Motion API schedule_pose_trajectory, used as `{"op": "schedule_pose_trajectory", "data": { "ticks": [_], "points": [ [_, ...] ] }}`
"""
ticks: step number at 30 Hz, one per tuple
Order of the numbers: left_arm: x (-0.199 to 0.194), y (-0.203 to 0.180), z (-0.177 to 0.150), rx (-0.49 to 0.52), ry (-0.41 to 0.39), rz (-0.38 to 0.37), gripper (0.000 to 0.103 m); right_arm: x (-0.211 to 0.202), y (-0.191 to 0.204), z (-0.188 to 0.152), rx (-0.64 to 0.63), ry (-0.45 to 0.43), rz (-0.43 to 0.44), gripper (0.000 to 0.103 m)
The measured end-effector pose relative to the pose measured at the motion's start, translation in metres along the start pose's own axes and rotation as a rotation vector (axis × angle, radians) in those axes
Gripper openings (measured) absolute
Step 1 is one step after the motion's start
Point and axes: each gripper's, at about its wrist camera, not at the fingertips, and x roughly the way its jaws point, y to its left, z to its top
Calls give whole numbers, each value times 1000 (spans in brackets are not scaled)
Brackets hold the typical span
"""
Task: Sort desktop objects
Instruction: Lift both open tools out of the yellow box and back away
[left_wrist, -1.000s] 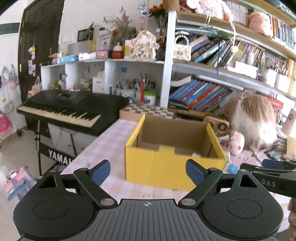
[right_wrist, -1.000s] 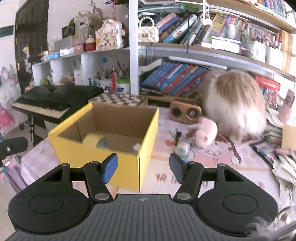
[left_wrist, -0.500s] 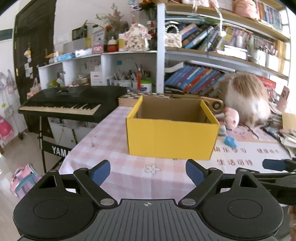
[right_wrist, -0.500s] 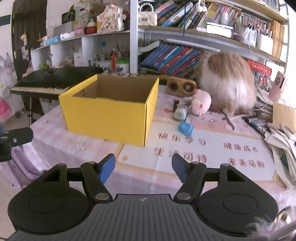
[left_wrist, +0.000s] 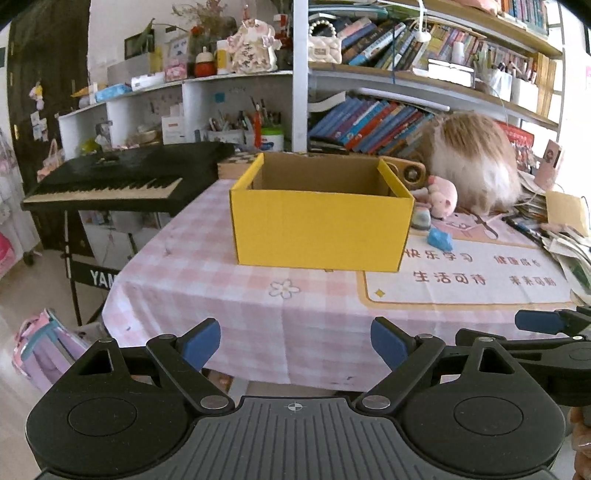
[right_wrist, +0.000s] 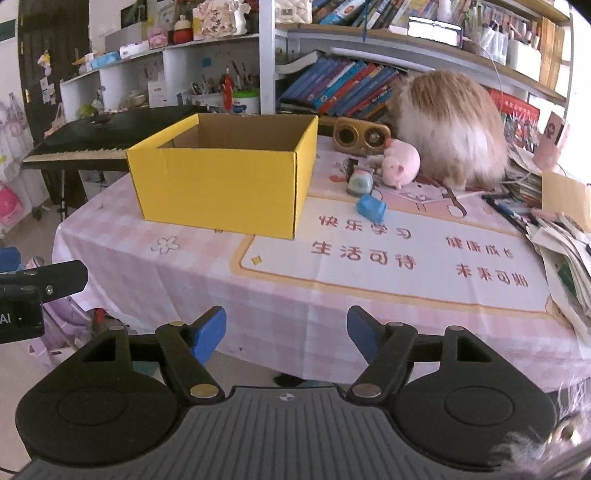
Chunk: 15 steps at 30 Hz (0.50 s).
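While both tools (left_wrist: 295, 341) (right_wrist: 286, 328) gape wide (empty), the yellow box (right_wrist: 225, 181) hides its floor.

A: Box (left_wrist: 320, 229) status?
B: Yellow cardboard, open top, brown inside, upright on the pink checked cloth, left part of the table. Contents hidden from both views.
A: Loose items?
B: All right of the box. Blue block (right_wrist: 371, 208) lies on the mat near the box's right front corner, apart from it. Behind that, a small grey-blue rounded thing (right_wrist: 360, 181) stands; can't tell what it is. Just beside it, a pink plush pig (right_wrist: 400, 163), lying against the fluffy tan plush (right_wrist: 448, 129). Scissors (right_wrist: 453, 201) flat on the mat, right of the pig. Dark pens (right_wrist: 508, 214) further right, by the paper pile.
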Motion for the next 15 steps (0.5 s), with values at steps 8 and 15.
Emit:
{"op": "schedule_pose_trajectory", "data": {
  "ticks": [8,15],
  "points": [
    [2,-9,-2,24,7,-36,91,-4,-8,-6,14,10,-33,73],
    [8,-17,1,53,11,-72,91,-4,-18,-8,47,17,-66,74]
  ]
}}
